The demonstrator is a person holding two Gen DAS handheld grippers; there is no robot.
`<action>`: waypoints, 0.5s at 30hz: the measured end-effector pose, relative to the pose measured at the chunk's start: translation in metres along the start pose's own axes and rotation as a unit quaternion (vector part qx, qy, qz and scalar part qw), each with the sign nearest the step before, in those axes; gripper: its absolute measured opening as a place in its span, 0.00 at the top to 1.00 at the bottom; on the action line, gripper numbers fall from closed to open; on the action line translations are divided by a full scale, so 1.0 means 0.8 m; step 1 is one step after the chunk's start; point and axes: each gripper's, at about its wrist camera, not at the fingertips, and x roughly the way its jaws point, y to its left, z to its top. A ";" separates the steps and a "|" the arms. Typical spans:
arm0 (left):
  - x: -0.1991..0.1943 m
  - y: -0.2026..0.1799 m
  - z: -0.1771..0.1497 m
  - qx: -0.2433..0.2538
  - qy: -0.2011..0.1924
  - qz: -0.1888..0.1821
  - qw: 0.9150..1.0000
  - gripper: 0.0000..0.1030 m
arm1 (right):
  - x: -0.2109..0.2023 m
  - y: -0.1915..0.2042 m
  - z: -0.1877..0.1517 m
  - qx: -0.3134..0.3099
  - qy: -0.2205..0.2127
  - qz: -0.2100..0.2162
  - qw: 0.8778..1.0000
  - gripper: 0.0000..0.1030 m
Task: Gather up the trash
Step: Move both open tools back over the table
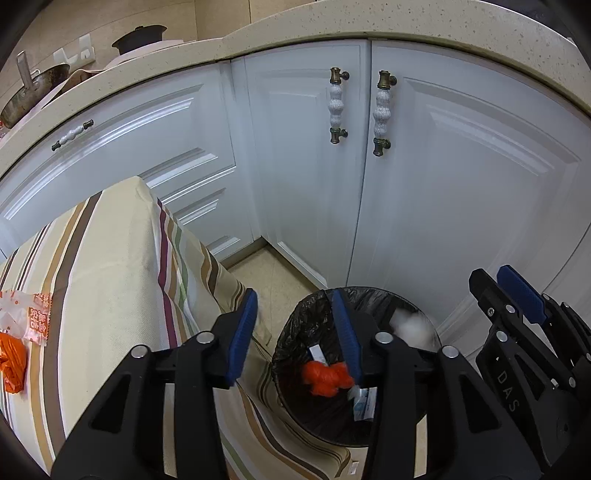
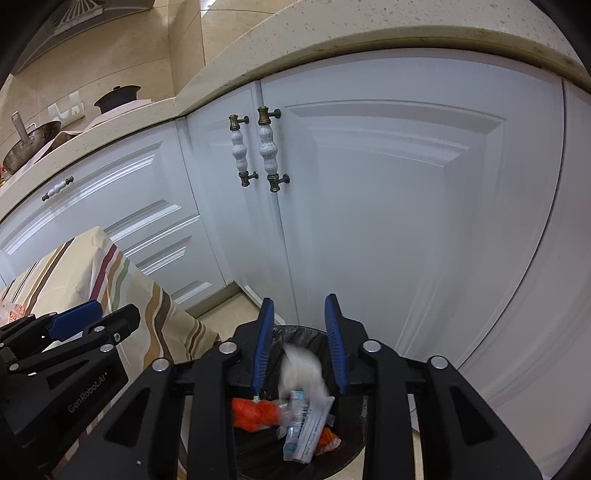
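On tongs [image 1: 517,306] "DAS", tongs [image 2: 85,325] "GenRobot.AI", over bin [image 1: 291,332]

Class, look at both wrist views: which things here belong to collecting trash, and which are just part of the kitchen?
Belongs to the job:
trash bin
orange wad in bin
white paper dropping
blue-white packet
wrappers on table
left gripper
right gripper

Just there:
striped tablecloth
cabinet doors
pan
black pot

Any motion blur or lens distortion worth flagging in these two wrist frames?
Right wrist view: the white crumpled trash over the bin is smeared by motion, the rest sharp. Left wrist view: sharp throughout. Both views: fisheye bends the countertop and cabinet doors, with dark corners.
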 end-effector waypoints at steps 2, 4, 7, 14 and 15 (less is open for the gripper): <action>-0.005 0.003 0.001 -0.003 -0.004 -0.001 1.000 0.50 | -0.003 0.001 0.001 0.000 -0.002 0.000 1.000 0.63; -0.013 0.007 0.002 -0.007 -0.007 -0.003 1.000 0.47 | -0.007 0.004 0.003 -0.002 -0.004 0.000 1.000 0.62; -0.030 0.018 0.004 -0.012 -0.013 -0.004 1.000 0.44 | -0.016 0.010 0.008 -0.003 -0.008 0.003 1.000 0.60; -0.073 0.057 0.014 -0.043 -0.037 -0.003 0.998 0.41 | -0.045 0.041 0.019 -0.012 -0.024 0.020 0.999 0.58; -0.080 0.065 0.015 -0.046 -0.039 -0.001 0.998 0.41 | -0.048 0.046 0.020 -0.013 -0.025 0.024 0.999 0.58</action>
